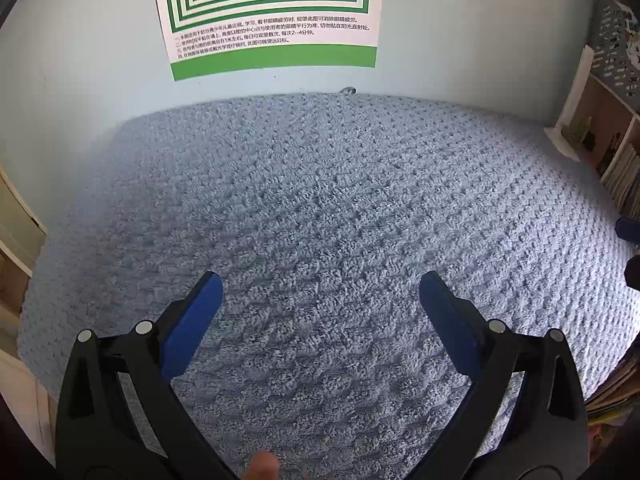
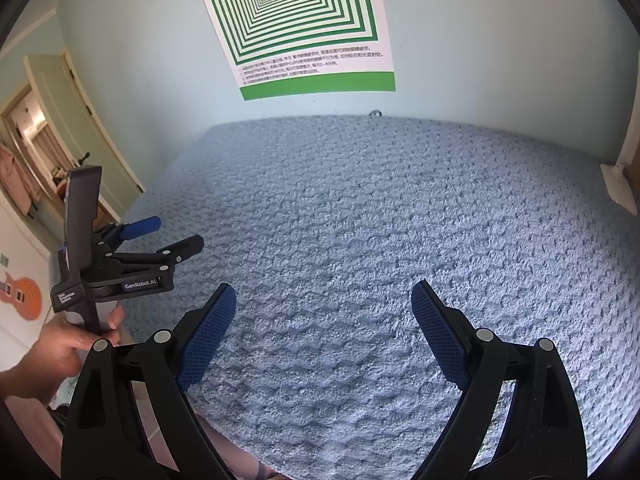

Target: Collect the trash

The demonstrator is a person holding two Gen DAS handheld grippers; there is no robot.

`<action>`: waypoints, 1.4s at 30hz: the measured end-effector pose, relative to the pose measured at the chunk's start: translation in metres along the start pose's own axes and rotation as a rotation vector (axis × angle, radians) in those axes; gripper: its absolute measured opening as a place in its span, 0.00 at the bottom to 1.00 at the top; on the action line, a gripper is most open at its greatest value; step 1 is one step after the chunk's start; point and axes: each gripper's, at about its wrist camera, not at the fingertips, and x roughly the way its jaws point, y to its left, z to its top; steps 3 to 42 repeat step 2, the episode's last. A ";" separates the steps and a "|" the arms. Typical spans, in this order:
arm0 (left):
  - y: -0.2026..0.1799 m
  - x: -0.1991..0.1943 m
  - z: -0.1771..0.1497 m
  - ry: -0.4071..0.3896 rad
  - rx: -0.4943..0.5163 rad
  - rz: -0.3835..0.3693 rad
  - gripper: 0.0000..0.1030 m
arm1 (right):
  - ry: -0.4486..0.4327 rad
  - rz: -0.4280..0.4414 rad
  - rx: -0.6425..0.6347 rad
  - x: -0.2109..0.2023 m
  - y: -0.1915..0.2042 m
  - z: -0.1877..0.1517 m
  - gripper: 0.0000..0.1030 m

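Note:
No trash shows in either view. My left gripper (image 1: pixel 320 284) hangs open over a blue textured blanket (image 1: pixel 320 220), with nothing between its blue pads. My right gripper (image 2: pixel 324 294) is open as well over the same blanket (image 2: pixel 380 220), its jaws wide apart and holding nothing. In the right wrist view the left gripper (image 2: pixel 176 234) appears at the left edge, held upright in a hand (image 2: pixel 68 344), jaws apart. A small grey object (image 1: pixel 347 90) sits where the blanket meets the wall; I cannot tell what it is.
A green-and-white square-pattern poster (image 1: pixel 268 12) hangs on the pale wall behind the blanket. A shelf with books and a grey basket (image 1: pixel 612 132) stands at the right. At the left, a doorway (image 2: pixel 44 148) and a guitar sticker (image 2: pixel 20 292).

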 end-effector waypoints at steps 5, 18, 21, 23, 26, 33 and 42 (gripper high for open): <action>0.003 0.000 0.000 -0.009 -0.009 0.001 0.93 | -0.002 -0.001 0.001 0.001 0.001 0.001 0.86; 0.003 0.000 0.000 -0.009 -0.009 0.001 0.93 | -0.002 -0.001 0.001 0.001 0.001 0.001 0.86; 0.003 0.000 0.000 -0.009 -0.009 0.001 0.93 | -0.002 -0.001 0.001 0.001 0.001 0.001 0.86; 0.003 0.000 0.000 -0.009 -0.009 0.001 0.93 | -0.002 -0.001 0.001 0.001 0.001 0.001 0.86; 0.003 0.000 0.000 -0.009 -0.009 0.001 0.93 | -0.002 -0.001 0.001 0.001 0.001 0.001 0.86; 0.003 0.000 0.000 -0.009 -0.009 0.001 0.93 | -0.002 -0.001 0.001 0.001 0.001 0.001 0.86; 0.003 0.000 0.000 -0.009 -0.009 0.001 0.93 | -0.002 -0.001 0.001 0.001 0.001 0.001 0.86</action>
